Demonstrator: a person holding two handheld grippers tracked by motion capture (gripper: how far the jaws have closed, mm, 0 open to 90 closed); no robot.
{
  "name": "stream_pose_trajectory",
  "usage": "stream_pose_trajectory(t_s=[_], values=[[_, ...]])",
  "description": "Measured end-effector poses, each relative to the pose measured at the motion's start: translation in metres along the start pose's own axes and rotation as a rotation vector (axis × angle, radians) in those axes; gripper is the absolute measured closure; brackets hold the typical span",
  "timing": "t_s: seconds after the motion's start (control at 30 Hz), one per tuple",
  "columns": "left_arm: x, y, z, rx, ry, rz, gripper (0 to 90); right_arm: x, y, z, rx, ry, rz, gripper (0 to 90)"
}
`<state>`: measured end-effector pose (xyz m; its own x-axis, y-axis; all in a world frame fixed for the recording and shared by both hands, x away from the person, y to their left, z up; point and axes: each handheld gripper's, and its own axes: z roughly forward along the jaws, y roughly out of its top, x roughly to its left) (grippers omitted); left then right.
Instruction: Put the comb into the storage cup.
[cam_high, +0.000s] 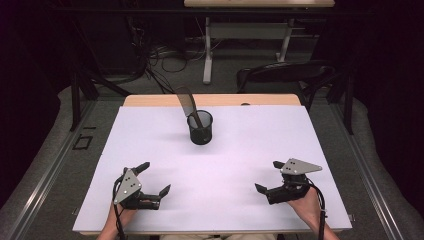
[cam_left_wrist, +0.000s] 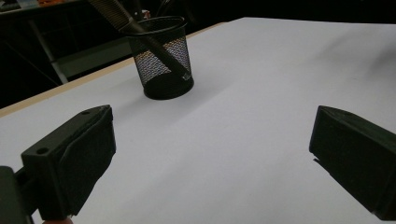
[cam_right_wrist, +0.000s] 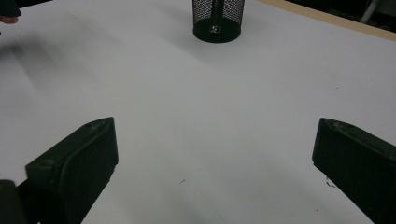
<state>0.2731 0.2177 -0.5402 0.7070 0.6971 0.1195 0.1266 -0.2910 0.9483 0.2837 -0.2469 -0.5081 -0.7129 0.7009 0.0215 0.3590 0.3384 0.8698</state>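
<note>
In the high view, the black mesh cup (cam_high: 200, 128) stands upright on the white table (cam_high: 150, 150), toward the far middle, with a long dark tool (cam_high: 188, 103) leaning out of it, its upper end tipped up and to the left-far side. Both claws sit near the person's edge, well apart from the cup: the left claw (cam_high: 155, 178) has its jaws spread wide with nothing between them, and the right claw (cam_high: 267, 176) is likewise spread and empty. The cup lies ahead and between the two, slightly nearer the left claw by my reading, and the tool's free end leans to that side as well, so the left hand looks the better placed to reach it. In the left gripper view, the mesh cup (cam_left_wrist: 163, 58) is ahead and left of centre between the open jaws, and the tool (cam_left_wrist: 135, 28) runs slantwise from the cup's base up and out to the upper left. In the right gripper view, the cup (cam_right_wrist: 218, 19) stands far ahead near the top edge, roughly centred between the spread jaws, with bare table between.
</note>
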Motion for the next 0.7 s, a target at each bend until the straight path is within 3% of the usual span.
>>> stream_pose_trajectory(t_s=[0.7], values=[[0.0,0.0,0.001,0.005,-0.002,0.004,0.4,0.007,-0.014,-0.012,-0.014,-0.043,-0.02,0.1]])
